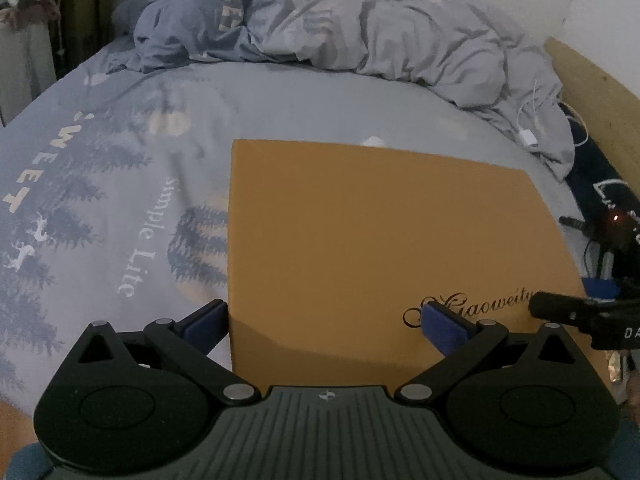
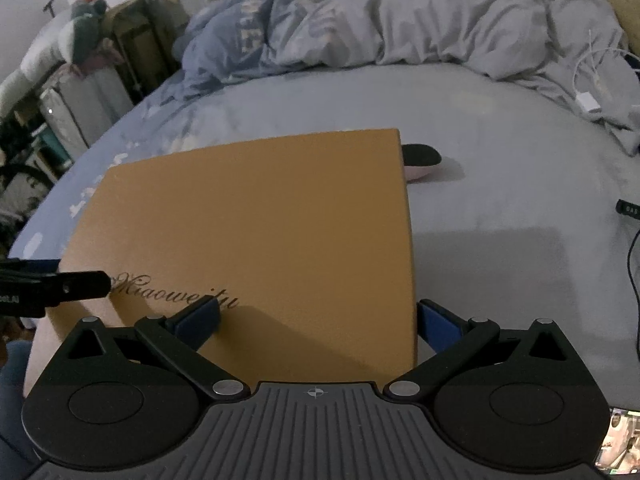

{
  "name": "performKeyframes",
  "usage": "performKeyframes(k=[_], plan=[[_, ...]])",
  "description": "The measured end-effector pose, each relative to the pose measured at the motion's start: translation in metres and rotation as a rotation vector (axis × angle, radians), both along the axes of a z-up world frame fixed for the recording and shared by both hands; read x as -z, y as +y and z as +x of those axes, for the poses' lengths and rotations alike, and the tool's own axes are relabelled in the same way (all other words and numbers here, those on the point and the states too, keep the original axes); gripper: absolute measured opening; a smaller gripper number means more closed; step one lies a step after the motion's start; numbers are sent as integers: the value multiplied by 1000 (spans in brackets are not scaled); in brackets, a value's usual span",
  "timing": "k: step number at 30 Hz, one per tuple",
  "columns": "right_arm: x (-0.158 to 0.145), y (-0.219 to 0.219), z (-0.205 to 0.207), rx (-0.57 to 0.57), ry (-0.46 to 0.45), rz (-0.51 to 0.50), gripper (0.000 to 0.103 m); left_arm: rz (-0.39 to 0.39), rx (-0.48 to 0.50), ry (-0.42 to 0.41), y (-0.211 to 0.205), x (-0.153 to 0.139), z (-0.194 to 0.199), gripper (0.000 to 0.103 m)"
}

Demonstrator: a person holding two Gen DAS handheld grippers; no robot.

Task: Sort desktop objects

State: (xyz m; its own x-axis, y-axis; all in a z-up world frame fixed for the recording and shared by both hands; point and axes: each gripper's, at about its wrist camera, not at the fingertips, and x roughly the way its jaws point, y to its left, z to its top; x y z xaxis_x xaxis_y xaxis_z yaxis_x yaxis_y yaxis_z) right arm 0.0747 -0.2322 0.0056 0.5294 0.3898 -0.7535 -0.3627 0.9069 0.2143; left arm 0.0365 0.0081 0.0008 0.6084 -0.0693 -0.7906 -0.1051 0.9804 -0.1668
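Note:
A flat tan cardboard box with dark script lettering lies on the bed; it also shows in the right wrist view. My left gripper is open, its blue pads straddling the box's near left corner. My right gripper is open, its pads straddling the box's near right edge. A dark and pink oval object lies just beyond the box's far right corner, partly hidden by it. The right gripper's finger shows at the left view's right edge.
A blue-grey printed sheet covers the bed. A crumpled duvet lies at the far end. A white charger and cable lie at the right. A wooden headboard and black cables are at the right.

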Motion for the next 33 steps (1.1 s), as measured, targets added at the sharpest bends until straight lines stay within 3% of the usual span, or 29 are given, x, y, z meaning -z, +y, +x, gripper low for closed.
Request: performKeyframes(k=[33], plan=[[37, 2, 10, -11, 21, -7, 103, 20, -8, 25, -3, 30, 4, 103]])
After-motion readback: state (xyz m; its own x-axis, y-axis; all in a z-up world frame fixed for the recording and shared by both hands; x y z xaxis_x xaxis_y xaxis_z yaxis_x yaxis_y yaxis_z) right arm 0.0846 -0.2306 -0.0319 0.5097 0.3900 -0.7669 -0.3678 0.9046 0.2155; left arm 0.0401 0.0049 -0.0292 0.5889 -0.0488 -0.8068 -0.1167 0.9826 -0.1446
